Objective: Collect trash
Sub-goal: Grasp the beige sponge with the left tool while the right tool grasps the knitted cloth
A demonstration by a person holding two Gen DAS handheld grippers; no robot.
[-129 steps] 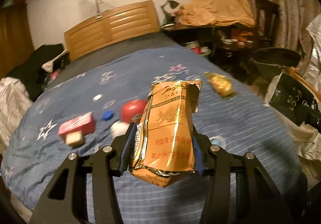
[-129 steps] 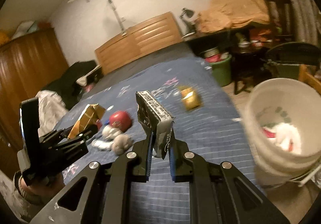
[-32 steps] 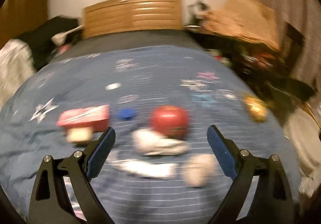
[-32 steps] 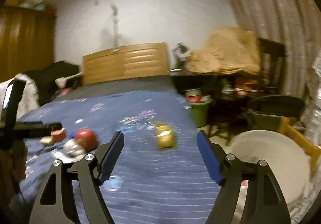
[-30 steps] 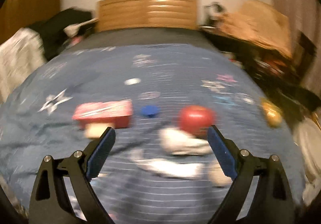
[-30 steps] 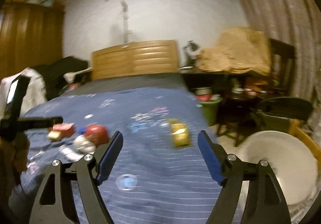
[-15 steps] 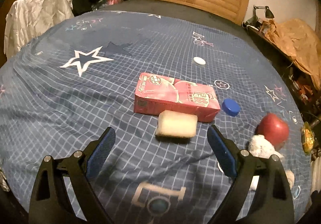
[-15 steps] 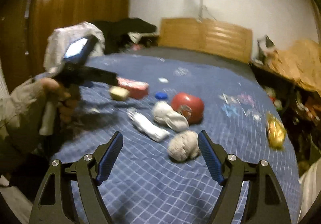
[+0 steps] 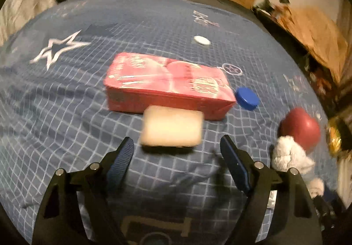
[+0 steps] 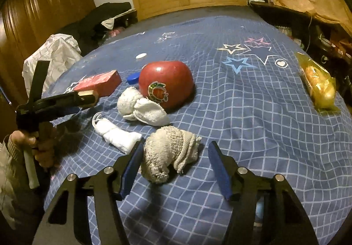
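Observation:
A cream foam block lies on the blue bedspread in front of a pink carton. My left gripper points down at the block, which sits at its fingertips; the jaws are closing and the pads are clear of it. In the right wrist view a beige knitted wad lies between the fingers of my right gripper. Its jaws are closing too, with a gap left at the right pad. The left gripper shows there too, in a person's hand.
A red apple, two white tissue wads, a blue cap, a white cap and a yellow snack bag lie on the bed. Clothes are piled at left, a cluttered desk stands at right.
Both grippers have come down and in toward the bed, and their jaws have narrowed. The left now has the foam block at its tips; the right now straddles the knitted wad.

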